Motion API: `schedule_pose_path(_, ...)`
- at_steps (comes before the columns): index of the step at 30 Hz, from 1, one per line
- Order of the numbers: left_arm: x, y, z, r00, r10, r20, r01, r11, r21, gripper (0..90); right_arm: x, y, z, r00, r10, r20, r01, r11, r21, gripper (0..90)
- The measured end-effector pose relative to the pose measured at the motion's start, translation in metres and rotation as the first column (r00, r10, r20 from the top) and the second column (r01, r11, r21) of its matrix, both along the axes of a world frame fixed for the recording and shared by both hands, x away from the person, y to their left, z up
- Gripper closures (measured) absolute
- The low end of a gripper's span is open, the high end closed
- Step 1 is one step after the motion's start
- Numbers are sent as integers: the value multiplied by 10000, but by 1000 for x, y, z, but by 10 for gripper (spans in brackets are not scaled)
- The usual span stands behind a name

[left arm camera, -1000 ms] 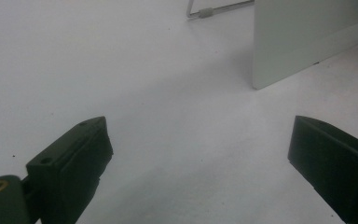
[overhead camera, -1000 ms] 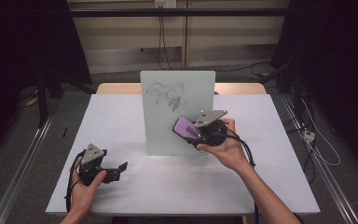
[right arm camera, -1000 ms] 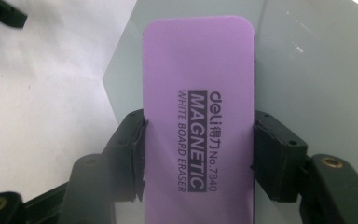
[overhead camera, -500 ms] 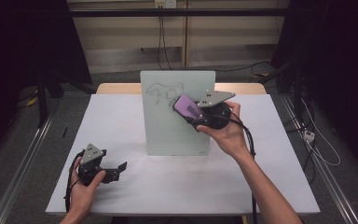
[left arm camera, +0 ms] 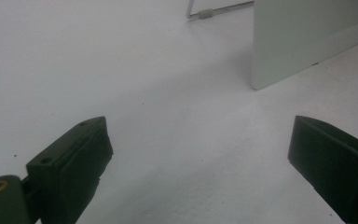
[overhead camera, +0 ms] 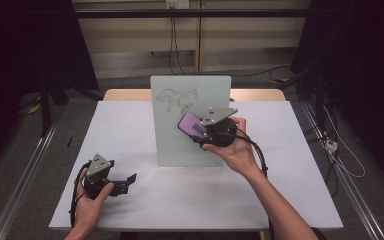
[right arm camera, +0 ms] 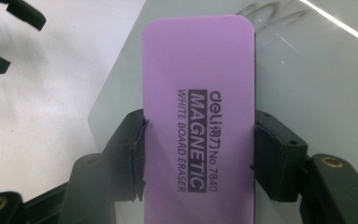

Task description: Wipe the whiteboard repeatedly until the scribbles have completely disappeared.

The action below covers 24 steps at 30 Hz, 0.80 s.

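The purple eraser is clamped by its long edges in the right gripper and held at the upright whiteboard, just below the scribble. The unbraced board could be tipped by hard pressure. The left gripper is rested on the table, jaws apart.

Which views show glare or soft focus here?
Right gripper view: a bright streak of glare crosses the whiteboard above the purple eraser, whose print stays sharp. Left gripper view: the jaws are blurred, the table evenly lit. High view: surroundings dark, table bright.
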<state>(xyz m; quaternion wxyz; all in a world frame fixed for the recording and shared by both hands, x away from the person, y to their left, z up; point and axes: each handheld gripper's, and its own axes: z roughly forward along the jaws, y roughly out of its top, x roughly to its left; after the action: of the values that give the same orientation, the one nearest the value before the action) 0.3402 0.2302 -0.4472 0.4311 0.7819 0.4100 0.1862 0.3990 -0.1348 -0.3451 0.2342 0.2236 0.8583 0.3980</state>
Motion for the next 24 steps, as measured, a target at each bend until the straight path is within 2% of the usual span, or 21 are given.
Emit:
schedule_pose_path(4,0,0,0,10000,-5,5,5,10000,-1,55,-2,8,-9,9996,180,-216,-185,9996,-227,420)
schedule_pose_path(8,0,0,0,10000,-3,3,3,10000,6,55,-1,15,-17,9977,407,-547,-408,9992,-12,420)
schedule_pose_path(10,0,0,0,10000,3,-9,-3,10000,0,55,-1,18,-18,9972,471,-578,-479,9988,-130,420)
schedule_pose_path(15,0,1,0,10000,-5,-3,5,10000,0,55,0,18,-17,9963,522,-690,-526,9986,-42,420)
schedule_pose_path(18,0,1,0,10000,-7,-1,7,10000,-3,55,0,16,-13,9984,388,-413,-383,9992,141,420)
schedule_pose_path(24,0,1,0,10000,-22,-6,22,10000,-30,55,4,11,0,9996,184,-210,-177,9992,351,421)
